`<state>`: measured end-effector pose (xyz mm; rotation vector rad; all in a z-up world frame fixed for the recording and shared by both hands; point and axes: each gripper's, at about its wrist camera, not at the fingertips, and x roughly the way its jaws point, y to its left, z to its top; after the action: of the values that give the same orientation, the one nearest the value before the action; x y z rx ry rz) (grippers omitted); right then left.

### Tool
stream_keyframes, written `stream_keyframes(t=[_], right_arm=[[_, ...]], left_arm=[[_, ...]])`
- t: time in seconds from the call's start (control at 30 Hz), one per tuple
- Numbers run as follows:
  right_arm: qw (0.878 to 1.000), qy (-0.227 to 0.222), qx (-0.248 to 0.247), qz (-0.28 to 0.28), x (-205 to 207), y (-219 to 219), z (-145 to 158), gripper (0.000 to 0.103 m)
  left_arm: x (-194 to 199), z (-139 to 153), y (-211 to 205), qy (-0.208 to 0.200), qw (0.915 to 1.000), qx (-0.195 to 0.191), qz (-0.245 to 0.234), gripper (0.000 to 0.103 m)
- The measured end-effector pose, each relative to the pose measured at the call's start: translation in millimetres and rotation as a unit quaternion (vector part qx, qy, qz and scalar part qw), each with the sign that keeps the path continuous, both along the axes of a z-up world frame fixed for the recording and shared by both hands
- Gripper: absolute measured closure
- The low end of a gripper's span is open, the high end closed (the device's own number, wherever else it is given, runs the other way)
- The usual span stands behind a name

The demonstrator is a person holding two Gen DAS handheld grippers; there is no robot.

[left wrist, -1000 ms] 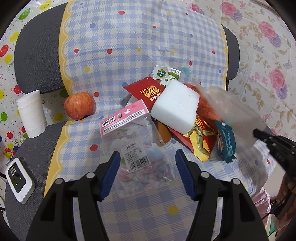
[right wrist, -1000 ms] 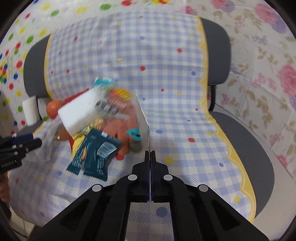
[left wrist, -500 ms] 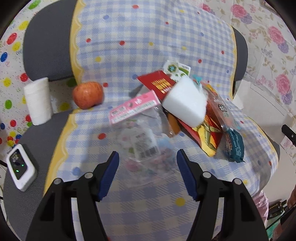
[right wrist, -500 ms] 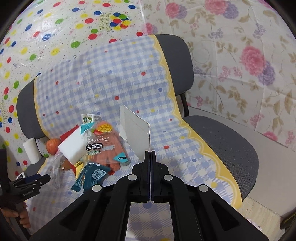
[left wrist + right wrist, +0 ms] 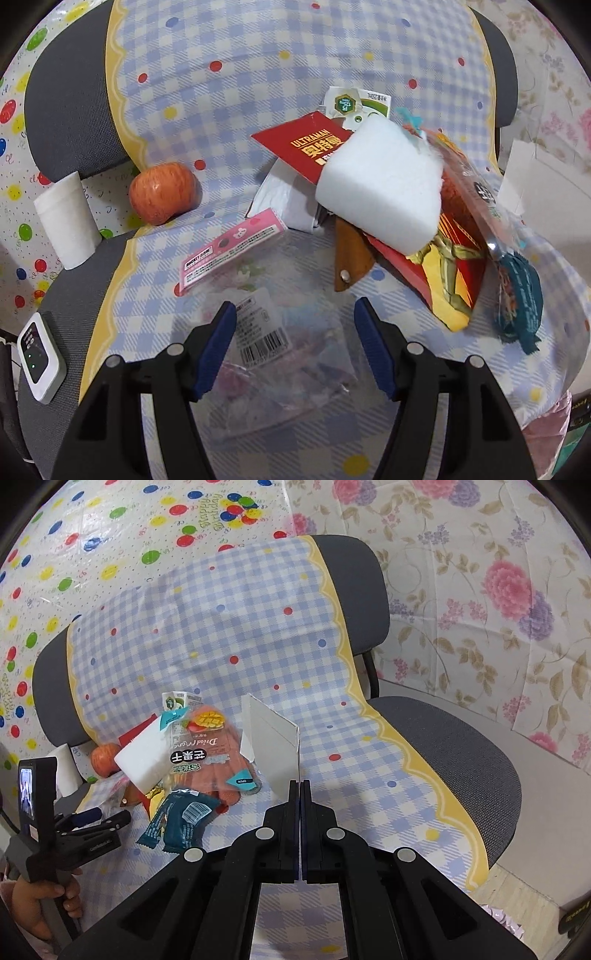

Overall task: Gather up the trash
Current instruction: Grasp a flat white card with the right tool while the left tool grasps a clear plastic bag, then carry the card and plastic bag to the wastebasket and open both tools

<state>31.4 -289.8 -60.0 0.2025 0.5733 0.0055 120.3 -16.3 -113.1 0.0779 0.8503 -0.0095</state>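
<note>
The right gripper [image 5: 299, 786], fingers clenched on a white card [image 5: 271, 734], has lifted it clear of the trash pile on the chair [image 5: 461, 753] and now holds it upright above the checked cloth [image 5: 258, 627], so one piece is collected. The left gripper [image 5: 295, 325] has dropped closer, fingers released and straddling the clear sticker packet [image 5: 266, 332] in front of the white foam block [image 5: 380, 192], likely the next pickup

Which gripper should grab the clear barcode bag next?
Left. The left gripper is open and already straddles the clear barcode bag on the chair cover. The right gripper is shut on a white card, so it looks occupied.
</note>
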Motion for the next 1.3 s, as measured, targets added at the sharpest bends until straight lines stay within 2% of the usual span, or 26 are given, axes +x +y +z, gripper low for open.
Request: stream_keyframes(t=[0.07, 0.17, 0.27, 0.37, 0.47, 0.57, 0.77, 1.1, 1.3], right_arm=[[1.0, -0.002, -0.002, 0.001, -1.3, 1.7, 1.7, 0.102], [1.0, -0.008, -0.003, 0.001, -5.2, 2.2, 5.4, 0.102], [1.0, -0.016, -0.003, -0.004, -10.5, 0.6, 10.7, 0.102], [1.0, -0.028, -0.001, -0.012, -16.3, -1.9, 18.1, 0.102], [0.999, -0.039, -0.001, -0.02, -22.9, -4.3, 27.2, 0.102], [0.998, -0.051, -0.001, -0.026, -33.1, -8.1, 37.2, 0.102], [0.996, -0.069, -0.012, -0.052, -63.7, -23.5, 55.1, 0.102], [0.991, -0.049, -0.054, -0.112, -130.1, -57.3, 57.3, 0.102], [0.985, -0.026, -0.07, -0.154, -170.2, -76.7, 47.1, 0.102]], left_arm=[[-0.8, 0.0, 5.8, 0.002, 0.9999, -0.015, 0.002, 0.057], [-7.1, 1.8, 17.8, -0.004, 0.9994, -0.033, -0.001, 0.073], [-20.9, 12.4, 34.2, -0.028, 0.998, -0.056, 0.0, 0.083], [-39.3, 35.4, 49.5, -0.065, 0.9937, -0.091, -0.01, 0.088], [-56.9, 63.8, 52.5, -0.099, 0.9864, -0.125, -0.038, 0.088], [-75.0, 86.7, 37.5, -0.127, 0.9795, -0.137, -0.075, 0.088], [-98.4, 106.4, -12.5, -0.141, 0.9659, -0.151, -0.156, 0.088], [-128.0, 92.7, -103.9, -0.117, 0.9387, -0.166, -0.279, 0.088], [-148.7, 77.7, -152.3, -0.097, 0.9164, -0.167, -0.351, 0.088]])
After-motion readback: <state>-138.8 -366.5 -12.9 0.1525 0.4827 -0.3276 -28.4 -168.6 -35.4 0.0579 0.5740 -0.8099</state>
